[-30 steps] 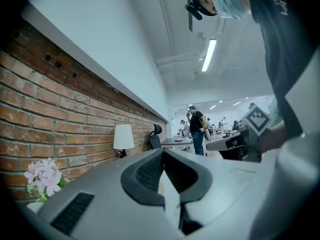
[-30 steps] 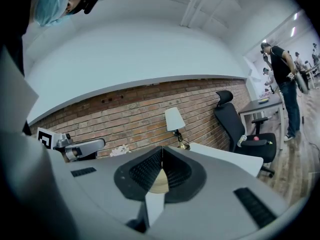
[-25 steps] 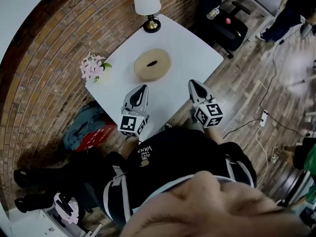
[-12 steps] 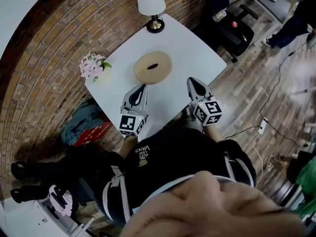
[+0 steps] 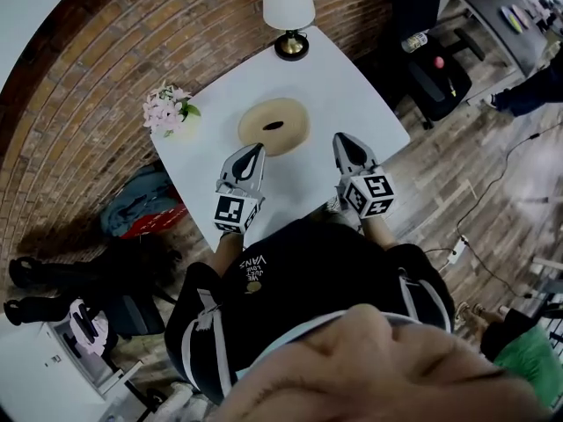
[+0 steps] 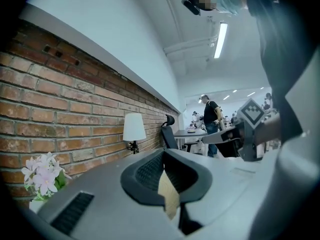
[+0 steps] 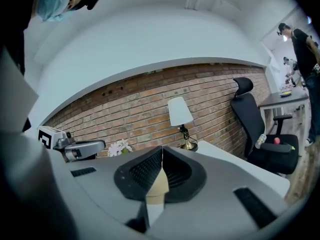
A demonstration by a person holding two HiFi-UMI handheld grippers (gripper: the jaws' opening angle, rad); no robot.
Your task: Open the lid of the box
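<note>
box [image 5: 274,127]: ahead, apart from fingers | left gripper [image 5: 254,153]: fingers together, empty | right gripper [image 5: 343,141]: same

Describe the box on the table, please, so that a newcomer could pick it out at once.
Find the white square table by the brick wall. The box lies near its middle; a lamp and flowers stand at two corners. It alone is flat, round and tan, with a dark oval mark on top.
</note>
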